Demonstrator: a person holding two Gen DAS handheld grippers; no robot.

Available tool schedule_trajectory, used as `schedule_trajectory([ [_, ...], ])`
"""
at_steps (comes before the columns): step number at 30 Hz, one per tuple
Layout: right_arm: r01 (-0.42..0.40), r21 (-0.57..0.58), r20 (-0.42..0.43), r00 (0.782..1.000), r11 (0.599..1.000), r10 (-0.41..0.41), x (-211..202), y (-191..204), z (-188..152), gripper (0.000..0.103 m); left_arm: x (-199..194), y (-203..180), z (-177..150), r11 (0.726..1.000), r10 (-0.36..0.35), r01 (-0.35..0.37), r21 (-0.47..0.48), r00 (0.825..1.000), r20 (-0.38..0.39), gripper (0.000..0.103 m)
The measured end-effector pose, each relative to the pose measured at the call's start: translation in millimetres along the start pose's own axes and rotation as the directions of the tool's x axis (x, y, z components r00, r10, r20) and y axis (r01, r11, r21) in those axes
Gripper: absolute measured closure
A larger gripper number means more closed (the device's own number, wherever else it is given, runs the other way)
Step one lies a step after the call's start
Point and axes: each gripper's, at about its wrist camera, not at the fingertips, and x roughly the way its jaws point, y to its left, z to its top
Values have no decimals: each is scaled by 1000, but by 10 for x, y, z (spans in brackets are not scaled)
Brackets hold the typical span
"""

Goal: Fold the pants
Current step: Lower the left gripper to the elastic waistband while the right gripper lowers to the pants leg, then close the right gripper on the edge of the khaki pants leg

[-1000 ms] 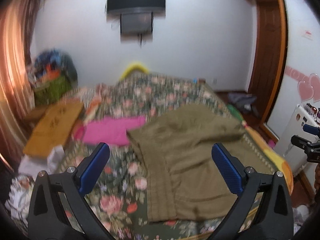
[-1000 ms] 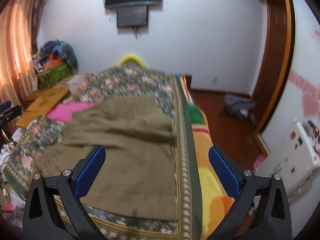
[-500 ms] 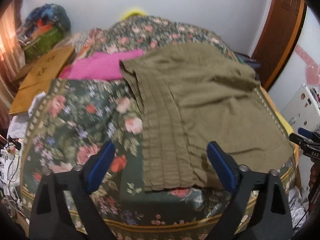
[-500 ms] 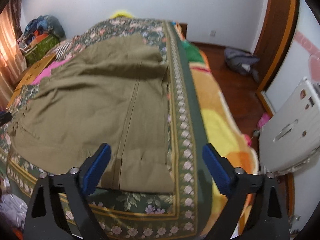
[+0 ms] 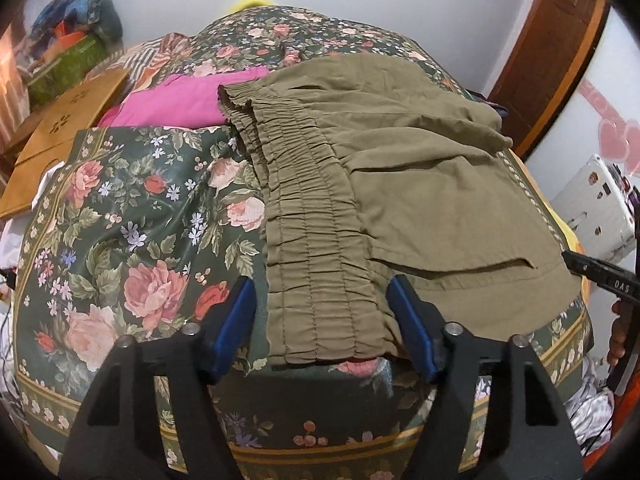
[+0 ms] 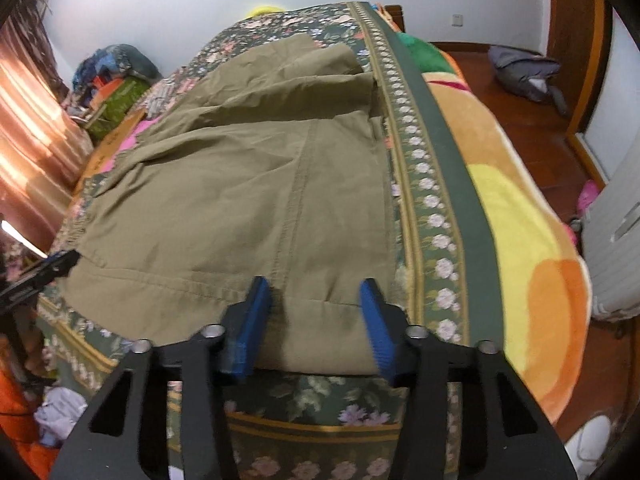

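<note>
At the near edge of the bed point(image 5: 132, 216), the olive pants point(image 5: 420, 184) lie spread flat on the floral cover; the left gripper point(image 5: 320, 320) straddles the ruched waistband corner, the right gripper point(image 6: 316, 316) the hem corner, both with jaws closing and cloth between them, neither visibly pinching yet; to grip well, each should probably bite every layer squarely at its corner before any lift, so the fold carries over evenly; both grippers tilt steeply down, fingers reaching over the mattress edge.
</note>
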Motion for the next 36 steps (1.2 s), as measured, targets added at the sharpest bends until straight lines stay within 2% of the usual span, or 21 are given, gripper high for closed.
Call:
schedule_trajectory([
  [3, -7, -31, -7, 1000, 999, 7, -12, 116, -9, 73, -39, -15, -23, 999, 24, -24, 30, 1000, 2, 45],
  [5, -21, -48, -11, 1000, 999, 20, -34, 187, -18, 74, -50, 27, -26, 998, 51, -51, 36, 999, 0, 46],
  [9, -56, -70, -21, 998, 996, 55, -73, 309, -12, 74, -79, 181, -60, 998, 60, -59, 13, 998, -13, 46],
  [13, -40, -97, -8, 999, 994, 39, -121, 384, 72, 74, -174, 260, -24, 999, 50, -50, -14, 999, -9, 46],
  [17, -7, -107, 45, 999, 994, 12, -200, 378, 261, 72, -404, 225, 178, 996, 82, -83, 10, 995, 65, 45],
  [18, -2, -108, 66, 998, 994, 9, -224, 361, 346, 71, -450, 223, 241, 996, 85, -87, 14, 993, 83, 41],
  [22, 30, -115, 142, 990, 993, -14, -311, 344, 524, 63, -536, 197, 534, 995, 85, -91, 36, 985, 150, 36],
  [30, 80, -120, 225, 973, 989, -51, -116, 256, 1042, 52, -116, 231, 1129, 989, 128, -138, 55, 979, 157, 36],
  [36, 79, -116, 190, 980, 990, -56, 284, 83, 1414, 52, 359, 357, 1456, 991, 127, -131, 31, 987, 103, 36],
])
